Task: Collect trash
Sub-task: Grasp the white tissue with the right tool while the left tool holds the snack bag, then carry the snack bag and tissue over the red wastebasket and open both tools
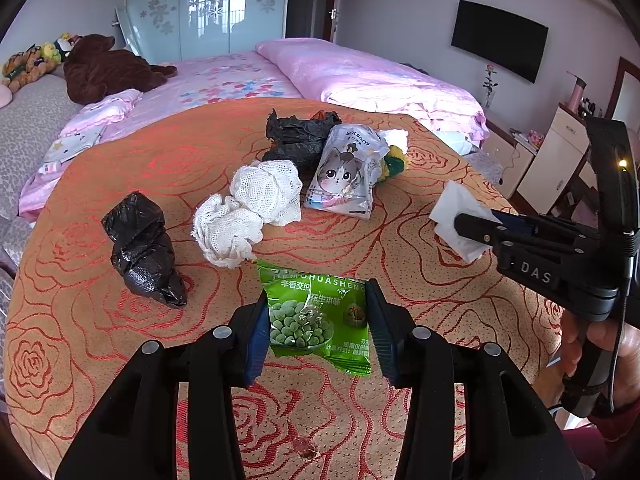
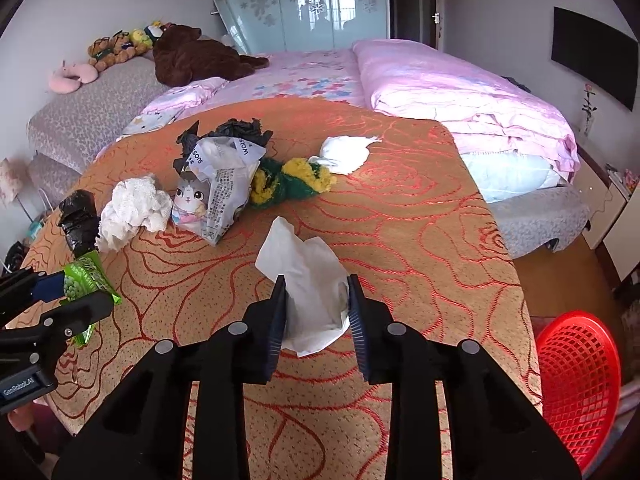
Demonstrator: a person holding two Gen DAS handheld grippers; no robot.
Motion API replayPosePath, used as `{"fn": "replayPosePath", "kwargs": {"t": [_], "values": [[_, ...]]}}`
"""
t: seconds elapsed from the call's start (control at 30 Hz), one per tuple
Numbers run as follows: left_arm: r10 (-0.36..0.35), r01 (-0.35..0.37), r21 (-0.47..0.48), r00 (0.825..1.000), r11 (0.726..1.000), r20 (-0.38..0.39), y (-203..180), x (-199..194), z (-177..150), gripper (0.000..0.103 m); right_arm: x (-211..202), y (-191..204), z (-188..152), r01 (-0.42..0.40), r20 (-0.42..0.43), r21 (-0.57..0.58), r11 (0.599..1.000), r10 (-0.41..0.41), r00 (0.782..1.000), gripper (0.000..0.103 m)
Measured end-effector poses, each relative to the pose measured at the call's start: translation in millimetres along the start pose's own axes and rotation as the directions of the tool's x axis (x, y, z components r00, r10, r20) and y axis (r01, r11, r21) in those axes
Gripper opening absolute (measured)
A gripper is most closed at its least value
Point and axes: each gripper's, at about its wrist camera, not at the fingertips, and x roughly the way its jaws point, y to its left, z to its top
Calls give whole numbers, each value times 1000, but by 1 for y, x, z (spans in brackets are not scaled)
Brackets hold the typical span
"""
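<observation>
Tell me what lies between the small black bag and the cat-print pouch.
Crumpled white mesh cloth lies between the black bag and cat-print pouch, in both wrist views.

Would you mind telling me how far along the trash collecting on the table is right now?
Done: nothing visibly binned; the red basket beside the table shows no trash inside. In hand: the left tool grips the green snack packet; the right tool is clamped on the white tissue. Left on the table: two black bags, the gauze wads, the cat pouch, the yellow-green scrubber and a white wad.
</observation>
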Motion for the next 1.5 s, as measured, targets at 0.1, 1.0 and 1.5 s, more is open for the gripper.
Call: {"fn": "replayPosePath", "kwargs": {"t": [0.1,1.0,1.5], "values": [[1,-1,-2,1000,1000,2,-1,0,0,42,-7,-2,-1,7,12,1,1000,-7,1000,29],[-7,3,51,996,999,92,-32,-6,37,42,-55,-36,-1,78,89,72,994,-85,992,29],[-60,43,139,991,989,116,-81,-6,54,42,-91,-84,-5,159,132,169,973,-182,974,29]]}}
